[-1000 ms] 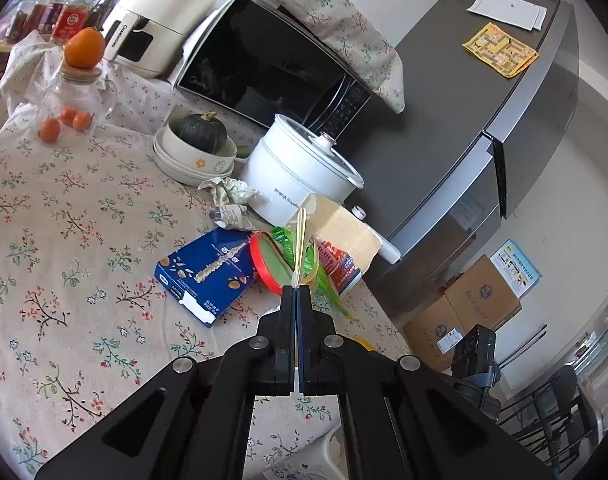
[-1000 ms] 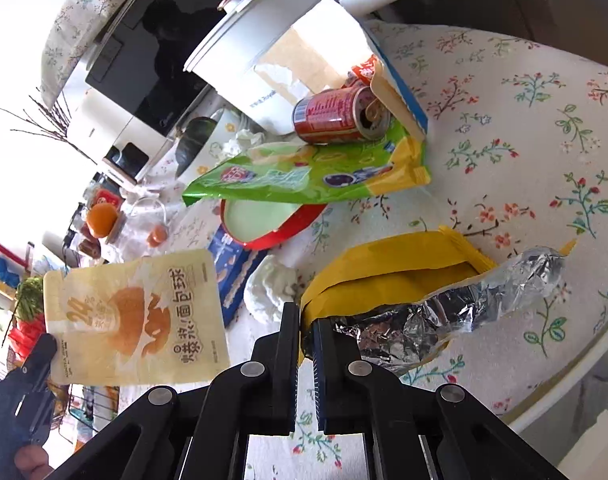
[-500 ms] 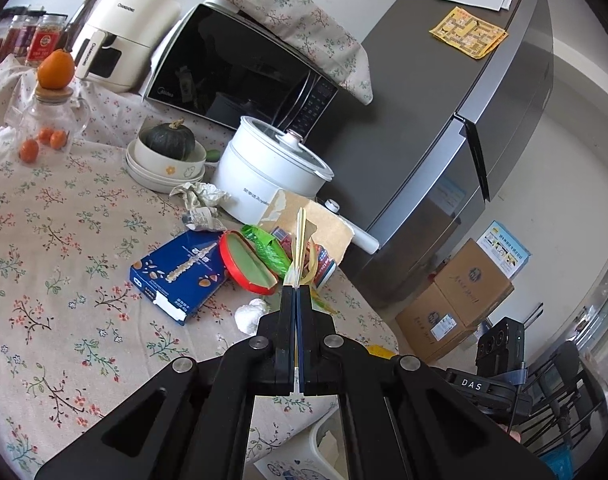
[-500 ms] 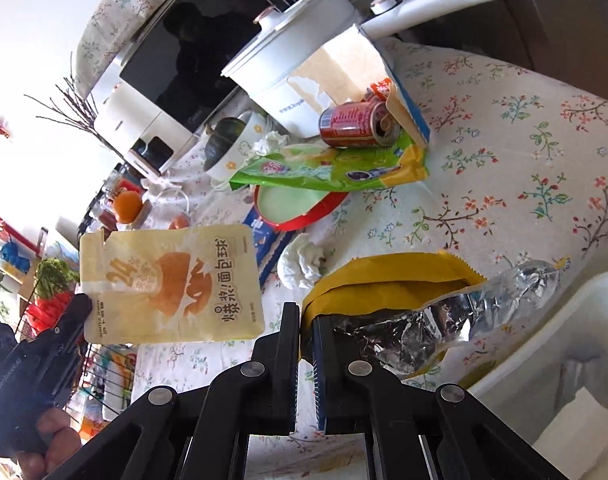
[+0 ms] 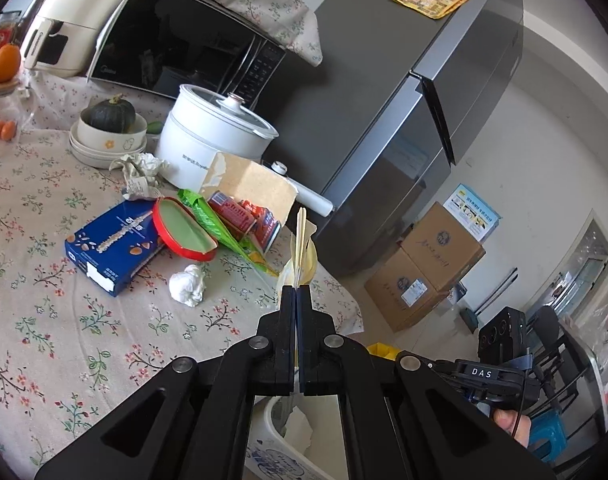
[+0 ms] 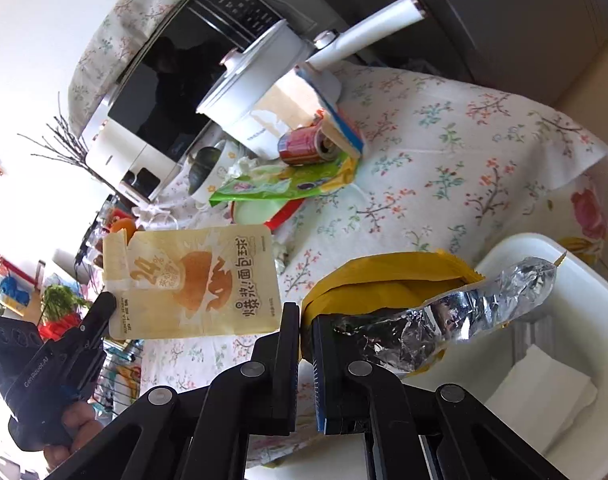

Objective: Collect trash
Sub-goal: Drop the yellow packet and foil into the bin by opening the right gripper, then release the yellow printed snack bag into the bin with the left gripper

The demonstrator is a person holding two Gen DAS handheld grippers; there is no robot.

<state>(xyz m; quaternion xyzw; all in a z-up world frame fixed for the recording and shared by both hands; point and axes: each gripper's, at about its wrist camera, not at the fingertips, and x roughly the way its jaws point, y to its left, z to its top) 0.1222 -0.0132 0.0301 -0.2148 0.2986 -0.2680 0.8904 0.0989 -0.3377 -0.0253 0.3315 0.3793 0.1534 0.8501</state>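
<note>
My left gripper (image 5: 296, 292) is shut on a pale yellow snack pouch (image 5: 300, 240), seen edge-on here and flat in the right wrist view (image 6: 192, 284), where the left gripper (image 6: 104, 308) pinches its corner. My right gripper (image 6: 305, 316) is shut on a yellow foil-lined bag (image 6: 387, 276), whose silver end hangs over a white trash bin (image 6: 543, 252). The bin (image 5: 272, 420) sits below the table edge with white paper inside. On the floral table lie a blue box (image 5: 112, 248), a white tissue ball (image 5: 188, 284), a green wrapper (image 5: 220, 228) and a red can (image 6: 304, 146).
A white electric pot (image 5: 212, 140), a microwave (image 5: 176, 44) and stacked bowls holding a squash (image 5: 108, 128) stand at the back of the table. A grey fridge (image 5: 423, 100) rises on the right, with cardboard boxes (image 5: 423, 268) on the floor beside it.
Both grippers have drawn back from the table's litter toward its edge, each still holding its bag. The white bin has come into view under them.
</note>
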